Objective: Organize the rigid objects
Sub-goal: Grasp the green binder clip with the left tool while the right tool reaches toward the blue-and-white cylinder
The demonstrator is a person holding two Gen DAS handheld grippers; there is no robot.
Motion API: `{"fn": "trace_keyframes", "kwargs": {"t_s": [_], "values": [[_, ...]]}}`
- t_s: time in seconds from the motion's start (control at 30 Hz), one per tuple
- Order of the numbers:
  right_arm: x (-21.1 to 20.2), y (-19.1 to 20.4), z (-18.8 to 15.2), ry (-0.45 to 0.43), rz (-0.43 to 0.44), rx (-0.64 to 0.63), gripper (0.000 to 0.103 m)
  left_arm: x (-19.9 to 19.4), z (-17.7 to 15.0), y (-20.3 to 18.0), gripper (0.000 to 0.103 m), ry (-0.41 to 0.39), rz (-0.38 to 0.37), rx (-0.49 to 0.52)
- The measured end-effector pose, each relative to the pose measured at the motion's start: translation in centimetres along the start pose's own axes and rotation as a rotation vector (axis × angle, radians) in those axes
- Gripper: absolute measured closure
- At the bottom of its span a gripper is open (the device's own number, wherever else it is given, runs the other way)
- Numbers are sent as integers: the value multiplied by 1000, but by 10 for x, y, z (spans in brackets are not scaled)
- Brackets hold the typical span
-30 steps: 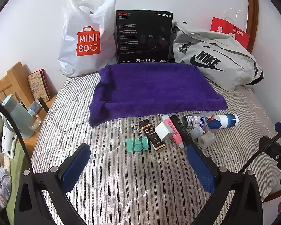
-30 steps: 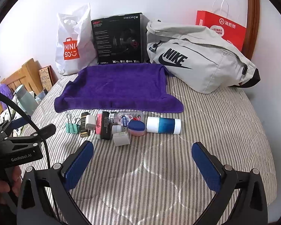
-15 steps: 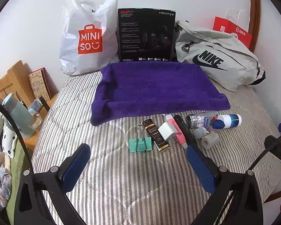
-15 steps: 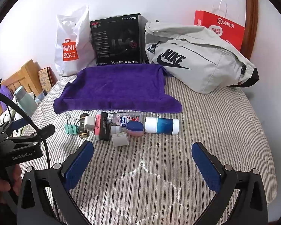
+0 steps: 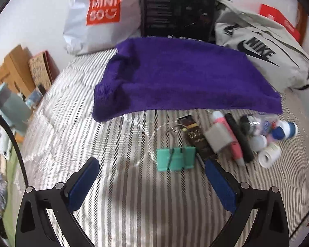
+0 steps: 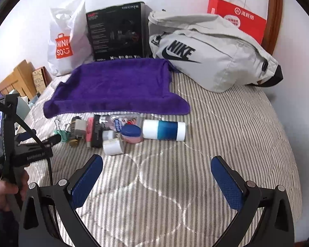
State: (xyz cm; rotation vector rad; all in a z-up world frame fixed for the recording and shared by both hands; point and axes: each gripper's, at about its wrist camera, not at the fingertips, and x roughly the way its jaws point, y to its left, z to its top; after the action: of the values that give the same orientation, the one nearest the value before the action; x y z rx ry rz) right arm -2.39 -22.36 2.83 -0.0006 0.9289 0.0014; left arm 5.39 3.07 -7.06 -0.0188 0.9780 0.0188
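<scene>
A plush purple towel (image 6: 117, 86) lies on the grey-and-white striped quilted bedcover (image 6: 226, 127); the mint-green metal binder clip (image 5: 175, 159) is plain; the white cylinder with a blue band (image 6: 164, 130) fades teal; the pink highlighter pen (image 5: 230, 138) is white-capped; both grippers' pads (image 6: 86, 182) are dark blue.

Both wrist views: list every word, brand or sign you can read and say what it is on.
"MINI SO" on the white plastic bag.
"NIKE" with a swoosh on the grey bag.
"HECATE" on the black box; its small print is unreadable.
Red paper bag: white logo and characters, too small to read.
Small bottle label: blurred.
Left gripper body lettering: blurred.
</scene>
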Motion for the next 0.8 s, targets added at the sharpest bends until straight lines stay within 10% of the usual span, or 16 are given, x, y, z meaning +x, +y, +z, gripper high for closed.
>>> {"fn": "trace_keyframes", "kwargs": {"t_s": [0.37,0.7,0.8], "values": [[36,-19,2,69,-6,26,0,28,1,0,3,21,19,-31],[71,-42,16,93,22,127,0,19,1,-14,59,-29,-15,15],[82,-37,23,92,39,135,0,19,1,-16,61,-32,-13,17]]}}
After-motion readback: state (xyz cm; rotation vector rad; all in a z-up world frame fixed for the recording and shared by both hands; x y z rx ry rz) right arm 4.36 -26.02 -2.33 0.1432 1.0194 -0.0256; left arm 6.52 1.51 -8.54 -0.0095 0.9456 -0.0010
